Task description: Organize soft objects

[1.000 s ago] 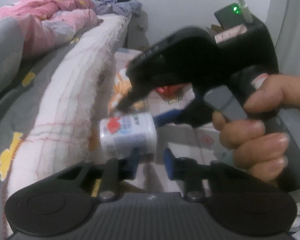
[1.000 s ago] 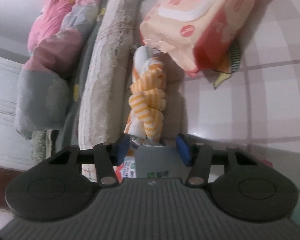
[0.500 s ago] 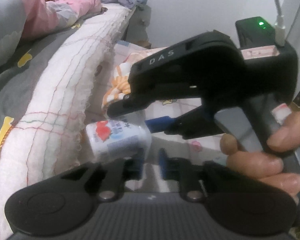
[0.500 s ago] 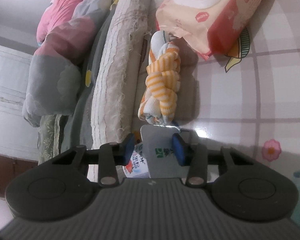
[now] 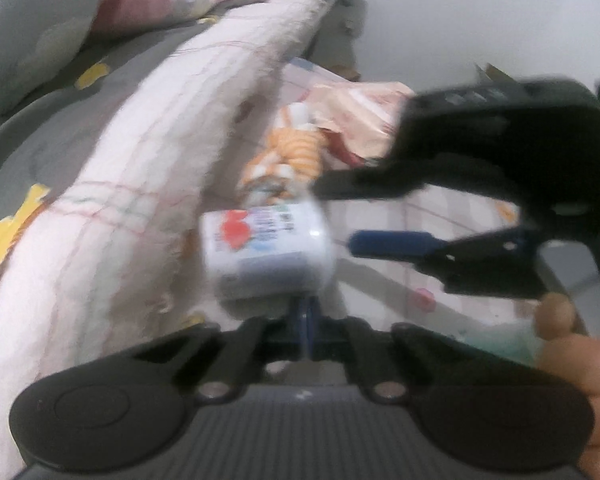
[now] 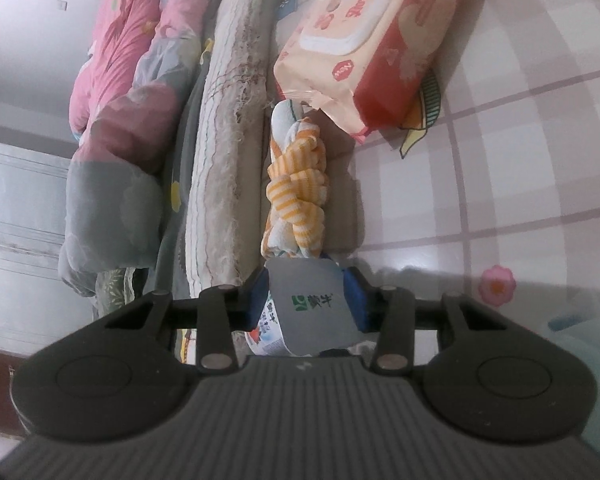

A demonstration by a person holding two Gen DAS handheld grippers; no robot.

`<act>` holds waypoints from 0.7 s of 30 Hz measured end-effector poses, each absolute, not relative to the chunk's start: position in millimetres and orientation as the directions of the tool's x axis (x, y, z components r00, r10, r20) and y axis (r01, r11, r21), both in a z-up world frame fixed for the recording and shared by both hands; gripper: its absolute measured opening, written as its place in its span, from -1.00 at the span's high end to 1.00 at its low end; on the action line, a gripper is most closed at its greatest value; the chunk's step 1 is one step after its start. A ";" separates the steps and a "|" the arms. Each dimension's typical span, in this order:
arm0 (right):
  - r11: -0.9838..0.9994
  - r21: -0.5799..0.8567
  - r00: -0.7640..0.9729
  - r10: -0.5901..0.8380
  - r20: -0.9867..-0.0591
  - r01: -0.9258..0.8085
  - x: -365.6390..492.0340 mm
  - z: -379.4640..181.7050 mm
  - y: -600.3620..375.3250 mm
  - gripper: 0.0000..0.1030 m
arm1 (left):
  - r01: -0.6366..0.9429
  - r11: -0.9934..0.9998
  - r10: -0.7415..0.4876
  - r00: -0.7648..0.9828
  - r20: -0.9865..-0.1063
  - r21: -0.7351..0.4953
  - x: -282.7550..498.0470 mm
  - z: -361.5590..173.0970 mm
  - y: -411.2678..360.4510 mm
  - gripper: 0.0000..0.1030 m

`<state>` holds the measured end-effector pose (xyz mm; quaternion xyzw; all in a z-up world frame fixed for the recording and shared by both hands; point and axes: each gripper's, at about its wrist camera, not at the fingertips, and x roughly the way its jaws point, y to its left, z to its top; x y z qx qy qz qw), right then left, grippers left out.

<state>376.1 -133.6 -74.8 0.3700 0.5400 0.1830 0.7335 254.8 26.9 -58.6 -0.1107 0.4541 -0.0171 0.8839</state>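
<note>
Against the white mattress edge (image 6: 224,168) a pink quilt (image 6: 112,64) lies heaped on the far side, with a checked floor mat (image 6: 520,184) spread on the near side.

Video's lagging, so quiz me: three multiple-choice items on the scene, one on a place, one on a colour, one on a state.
1. Where does the orange-striped cloth lie?
A on a chair
B on the floor mat beside the mattress
C in a basket
2. The wipes pack's flip lid is:
A white
B green
C black
3. The left gripper's jaws are:
A wide open
B shut
C around the cloth

Answers:
1. B, it lies on the mat along the mattress edge.
2. A, the lid shows white on the pack.
3. B, its blue pads meet.
</note>
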 end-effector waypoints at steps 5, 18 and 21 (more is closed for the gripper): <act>0.663 0.739 0.358 0.666 -0.655 0.119 378.8 -71.9 -130.9 0.18 | -0.126 0.965 -0.109 0.598 -0.794 -0.228 249.7 -53.9 54.1 0.99; 0.587 0.800 0.345 0.731 -0.589 0.123 418.1 -98.6 -101.3 0.04 | -0.040 0.964 -0.190 0.593 -0.782 -0.264 239.5 -56.6 58.8 0.95; 0.548 0.825 0.321 0.763 -0.561 0.141 421.3 -107.5 -99.8 0.03 | -0.030 0.963 -0.199 0.590 -0.782 -0.268 237.9 -59.2 59.6 0.95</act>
